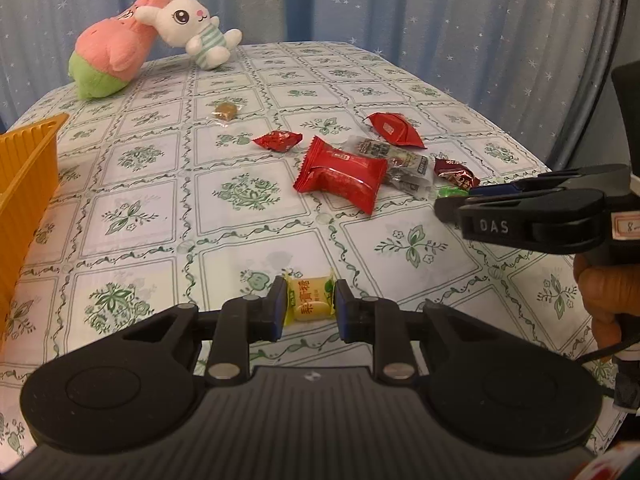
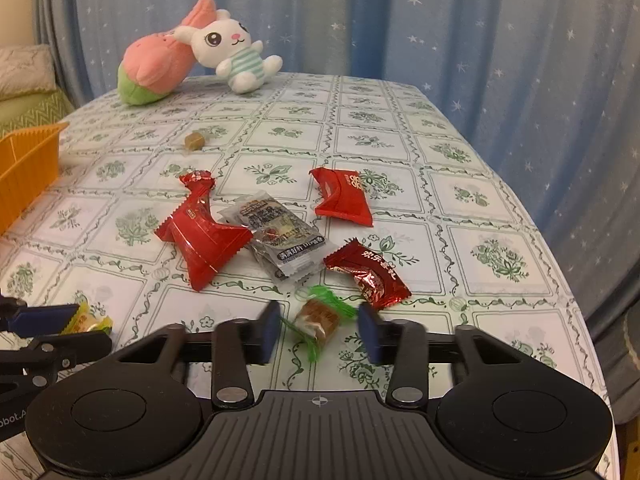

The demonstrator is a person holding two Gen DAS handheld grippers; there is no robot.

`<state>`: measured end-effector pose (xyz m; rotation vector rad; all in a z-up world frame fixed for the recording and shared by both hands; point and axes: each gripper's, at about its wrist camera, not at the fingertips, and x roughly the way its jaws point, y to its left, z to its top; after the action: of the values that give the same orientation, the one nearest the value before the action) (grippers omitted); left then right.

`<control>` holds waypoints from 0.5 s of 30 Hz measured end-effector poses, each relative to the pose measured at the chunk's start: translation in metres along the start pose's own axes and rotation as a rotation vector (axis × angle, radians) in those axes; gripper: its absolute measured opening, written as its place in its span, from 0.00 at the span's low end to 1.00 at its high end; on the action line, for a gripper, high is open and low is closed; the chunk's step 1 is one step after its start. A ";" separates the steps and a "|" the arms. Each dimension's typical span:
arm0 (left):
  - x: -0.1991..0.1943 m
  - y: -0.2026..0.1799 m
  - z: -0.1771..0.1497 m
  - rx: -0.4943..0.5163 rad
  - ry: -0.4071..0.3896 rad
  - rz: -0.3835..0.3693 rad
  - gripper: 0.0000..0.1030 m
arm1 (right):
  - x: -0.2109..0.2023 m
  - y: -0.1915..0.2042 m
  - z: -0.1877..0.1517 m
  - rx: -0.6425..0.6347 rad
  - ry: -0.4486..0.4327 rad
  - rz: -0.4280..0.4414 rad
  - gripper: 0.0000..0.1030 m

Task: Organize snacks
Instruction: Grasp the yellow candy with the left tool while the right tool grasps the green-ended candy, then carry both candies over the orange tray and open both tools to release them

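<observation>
Green-and-white flowered cloth covers the table, which runs ahead of both grippers to a far edge backed by a blue star-printed curtain. The table's right edge curves away just to the right of the right gripper. Open cloth lies ahead-left of the left gripper, between it and the orange basket.

The left gripper points down and forward at the cloth, its blue pads clamped on a yellow candy held crosswise between them. In the right wrist view the same candy shows at the lower left, pinched in that gripper.

The right gripper also slants down toward the cloth. A green-wrapped candy lies between its fingers with a gap showing on each side, so the pads do not press on it. The fingers are blurred. In the left wrist view this gripper enters from the right, held by a hand at the frame's edge.

Just ahead of the right gripper lies the snack pile: a large red packet, a grey packet, a dark red candy, a red packet and a small red candy. A brown candy sits farther off, alone.

The orange basket stands at the table's left edge, left of both grippers; its inside is not visible. A pink plush and a white rabbit plush rest at the far-left corner.
</observation>
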<state>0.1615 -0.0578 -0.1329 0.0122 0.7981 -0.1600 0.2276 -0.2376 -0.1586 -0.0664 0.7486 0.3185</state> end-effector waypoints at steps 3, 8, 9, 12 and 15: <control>-0.002 0.001 -0.001 -0.005 0.004 0.000 0.21 | -0.002 0.000 -0.001 0.014 0.001 -0.006 0.23; -0.010 0.003 0.000 -0.020 0.001 0.003 0.21 | -0.013 0.004 -0.003 0.021 -0.018 -0.012 0.22; -0.012 0.003 0.001 -0.022 -0.001 0.005 0.21 | -0.017 0.006 -0.003 0.015 -0.025 -0.011 0.22; -0.021 0.005 0.002 -0.026 -0.005 0.009 0.21 | -0.028 0.013 -0.005 -0.003 -0.042 -0.004 0.22; -0.031 0.007 0.003 -0.032 -0.009 0.013 0.21 | -0.041 0.021 -0.006 -0.005 -0.056 0.005 0.22</control>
<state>0.1430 -0.0467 -0.1093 -0.0139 0.7914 -0.1350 0.1889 -0.2290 -0.1347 -0.0603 0.6921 0.3260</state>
